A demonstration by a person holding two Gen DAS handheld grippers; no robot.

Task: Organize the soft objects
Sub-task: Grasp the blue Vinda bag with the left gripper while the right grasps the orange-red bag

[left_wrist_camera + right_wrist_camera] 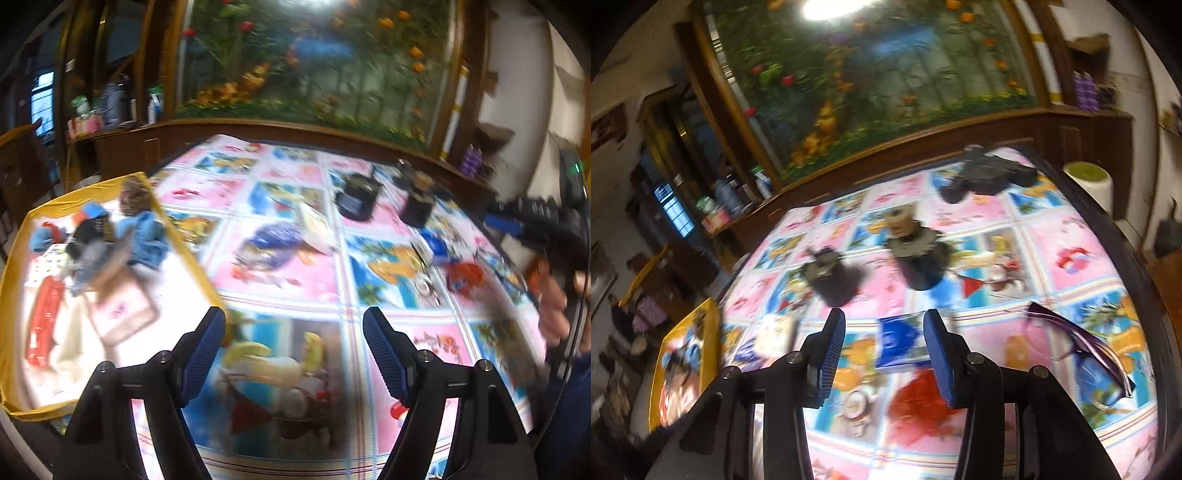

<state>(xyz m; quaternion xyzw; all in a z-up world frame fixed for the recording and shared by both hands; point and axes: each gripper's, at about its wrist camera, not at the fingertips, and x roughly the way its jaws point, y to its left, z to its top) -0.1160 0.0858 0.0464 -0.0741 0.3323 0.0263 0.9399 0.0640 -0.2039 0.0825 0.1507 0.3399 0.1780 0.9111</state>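
Both grippers hang over the bench [295, 229] with jaws spread wide and holding nothing: the left gripper [294, 354], the right gripper [884, 354]. Blur smears everything. A red soft thing [919, 398] lies under the right jaws; more soft things, uncountable, fill one yellow-rimmed tray [192, 254]. Two dark jars [831, 280] stand beyond.

Both cameras ride low over the patterned table [288, 258], each looking forward between its own claw fingers toward the garden mural [314, 62] on the far wall. The left view sits close beside the yellow-edged tray [14, 258]. Both views share the tray, two dark stands [831, 280] and the mural.
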